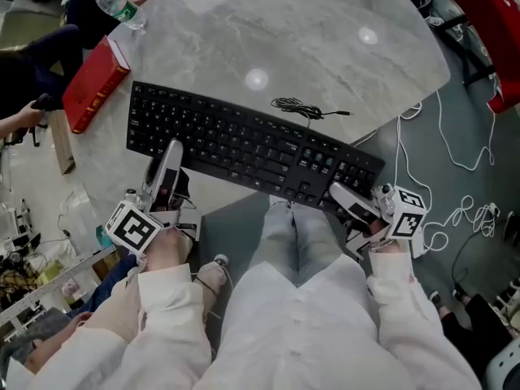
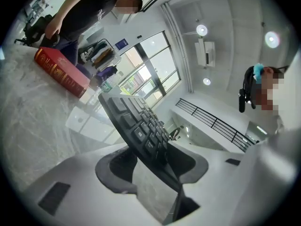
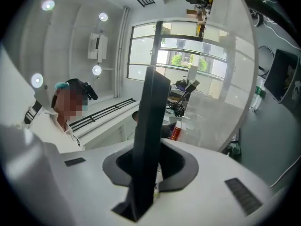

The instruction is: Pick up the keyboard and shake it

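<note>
- The left tool [image 1: 165, 169] and right tool [image 1: 348, 199] are each closed on the keyboard [image 1: 244, 145] at its near edge.
- Holding step, I judge — shaking calls for firm, matched grips.

From the keyboard [image 1: 244, 149], a book [image 1: 93, 84] is found at ten o'clock, a bottle [image 1: 118, 5] at eleven, and a cable [image 1: 305, 108] at one, all set on the table [image 1: 325, 47].
</note>
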